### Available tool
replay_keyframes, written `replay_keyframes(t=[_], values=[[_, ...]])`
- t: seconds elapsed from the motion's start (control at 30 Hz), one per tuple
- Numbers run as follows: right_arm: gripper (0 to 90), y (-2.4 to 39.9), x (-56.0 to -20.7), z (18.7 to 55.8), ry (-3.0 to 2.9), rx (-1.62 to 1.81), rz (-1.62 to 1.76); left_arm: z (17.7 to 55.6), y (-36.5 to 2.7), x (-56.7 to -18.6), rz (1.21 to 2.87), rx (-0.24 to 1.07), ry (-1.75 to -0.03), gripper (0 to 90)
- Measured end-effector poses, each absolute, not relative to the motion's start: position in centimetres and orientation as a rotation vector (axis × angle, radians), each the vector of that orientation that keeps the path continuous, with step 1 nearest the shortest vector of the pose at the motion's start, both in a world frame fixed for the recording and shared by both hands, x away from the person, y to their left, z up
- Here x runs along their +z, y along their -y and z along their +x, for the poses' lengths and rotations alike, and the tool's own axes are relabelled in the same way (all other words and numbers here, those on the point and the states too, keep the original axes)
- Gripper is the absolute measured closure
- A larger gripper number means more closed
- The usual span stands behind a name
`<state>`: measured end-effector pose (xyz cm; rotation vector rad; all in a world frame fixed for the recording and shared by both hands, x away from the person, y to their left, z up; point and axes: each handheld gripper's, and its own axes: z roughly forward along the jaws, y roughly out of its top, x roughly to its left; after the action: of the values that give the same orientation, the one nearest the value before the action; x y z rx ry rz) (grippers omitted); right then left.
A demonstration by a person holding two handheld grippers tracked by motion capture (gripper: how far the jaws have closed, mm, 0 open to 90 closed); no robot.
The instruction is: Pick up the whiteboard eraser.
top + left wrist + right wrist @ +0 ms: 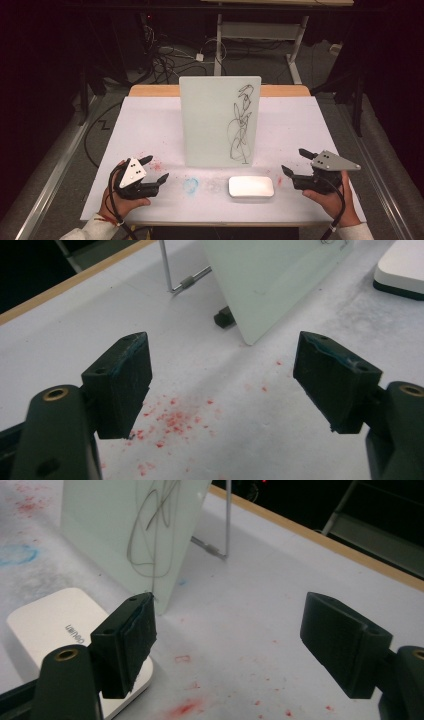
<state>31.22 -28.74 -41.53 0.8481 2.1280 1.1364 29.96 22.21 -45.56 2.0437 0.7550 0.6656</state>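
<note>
Both tools — left tool point(156, 169) and right tool point(295, 162) — gape wide, empty, above the worktop point(150, 125); right gripper view reveals lettering on the white eraser point(55, 625) at nine o'clock.

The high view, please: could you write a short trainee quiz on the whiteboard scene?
1. True or false: black scribbles mark the whiteboard.
2. The white eraser lies: A) behind the board, B) in front of it, C) in the right gripper.
3. How do the left gripper's jaws stand?

Key: 1 true. 2 B. 3 Open, holding nothing, over red specks on the table.
</note>
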Motion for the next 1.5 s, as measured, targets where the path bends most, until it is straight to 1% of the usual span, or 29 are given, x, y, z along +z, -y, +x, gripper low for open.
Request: replay_keyframes(t=[0.1, 0.3, 0.47, 0.57, 0.7, 0.97, 1.03, 1.07, 1.33, 1.5], values=[[22.9, 28.5, -41.5, 31.3, -2.201, 1.135, 0.8, 30.1, -22.2, -45.9, 2.053, 0.648, -0.782, 22.6], [23.6, 27.4, -40.6, 31.2, -2.339, 1.121, 0.671, 29.9, -22.1, -46.1, 2.056, 0.633, -0.781, 21.2], [24.3, 25.7, -40.2, 31.8, -2.45, 1.083, 0.569, 29.5, -22.3, -46.5, 2.076, 0.622, -0.801, 20.5], [24.5, 24.0, -40.7, 32.5, -2.558, 1.003, 0.512, 29.2, -22.3, -46.6, 2.071, 0.62, -0.806, 20.5], [24.5, 22.7, -41.0, 32.9, -2.632, 0.968, 0.458, 28.9, -22.4, -46.7, 2.093, 0.627, -0.798, 19.6], [23.8, 18.9, -43.1, 34.1, -2.83, 0.839, 0.305, 28.6, -22.5, -46.7, 2.095, 0.626, -0.781, 18.6], [23.5, 18.3, -43.7, 34.4, -2.859, 0.801, 0.297, 28.6, -22.5, -46.7, 2.1, 0.641, -0.762, 17.5], [23.5, 18.1, -44.0, 34.5, -2.865, 0.781, 0.291, 28.5, -22.5, -46.8, 2.107, 0.625, -0.772, 17.1], [25.0, 16.6, -46.1, 35.6, -2.956, 0.658, 0.205, 28.6, -22.3, -47.0, 2.13, 0.621, -0.777, 17.1], [29.5, 16.8, -45.7, 35.5, -2.938, 0.674, 0.189, 28.7, -22.4, -47.0, 2.128, 0.617, -0.781, 17.1]])
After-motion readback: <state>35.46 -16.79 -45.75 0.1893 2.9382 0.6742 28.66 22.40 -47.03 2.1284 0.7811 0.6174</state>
